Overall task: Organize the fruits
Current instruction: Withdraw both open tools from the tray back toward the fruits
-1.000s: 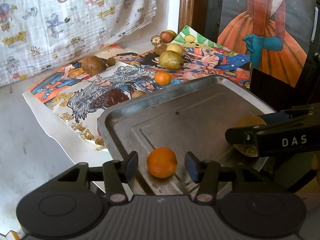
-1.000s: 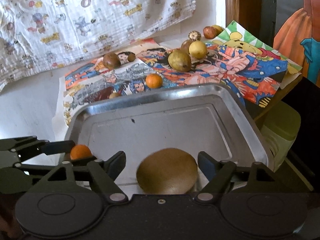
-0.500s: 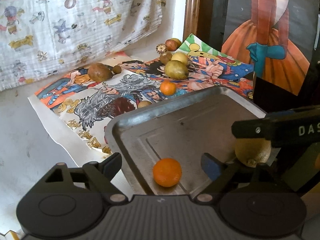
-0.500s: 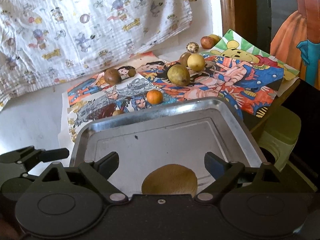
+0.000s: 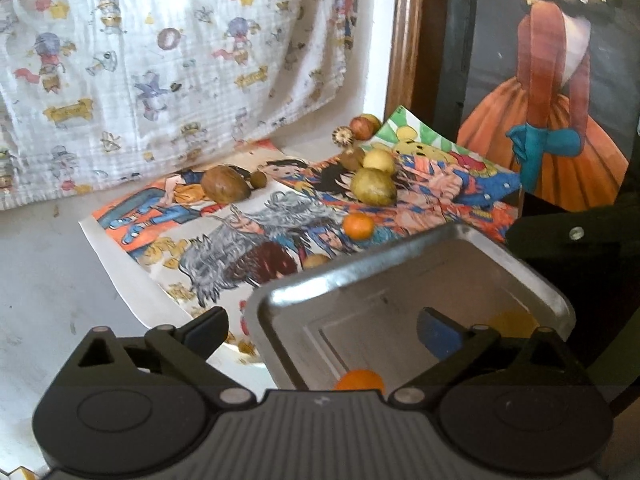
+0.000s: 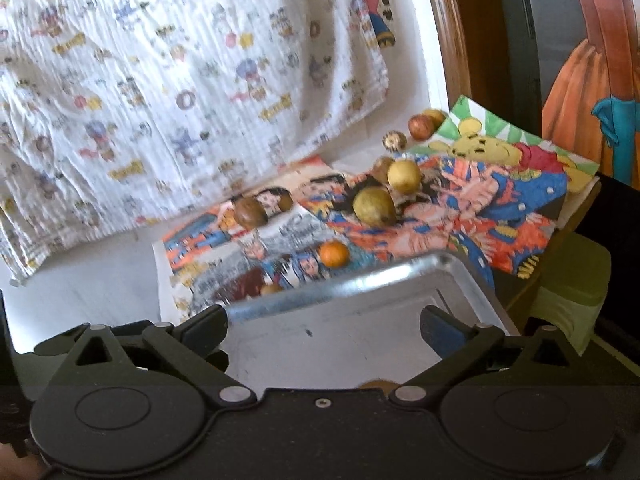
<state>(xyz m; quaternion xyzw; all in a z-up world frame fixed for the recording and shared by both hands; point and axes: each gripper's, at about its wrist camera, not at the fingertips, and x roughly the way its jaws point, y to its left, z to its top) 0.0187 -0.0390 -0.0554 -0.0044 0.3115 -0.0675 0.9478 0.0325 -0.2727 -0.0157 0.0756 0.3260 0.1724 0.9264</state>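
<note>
Both the left gripper (image 5: 322,330) and right gripper (image 6: 324,330) hung wide open and empty over the shallow metal tray (image 5: 400,256), a small round orange (image 5: 360,382) lying inside it.

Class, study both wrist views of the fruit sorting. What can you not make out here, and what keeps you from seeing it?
- Orange in the tray, left wrist view: mostly hidden behind the left gripper body.
- Brown fruit, right wrist view: only a sliver above the right gripper body.
- Yellowish fruit, left wrist view: blurred, partly behind a finger.
- Small round item, right wrist view: too small to identify.
</note>
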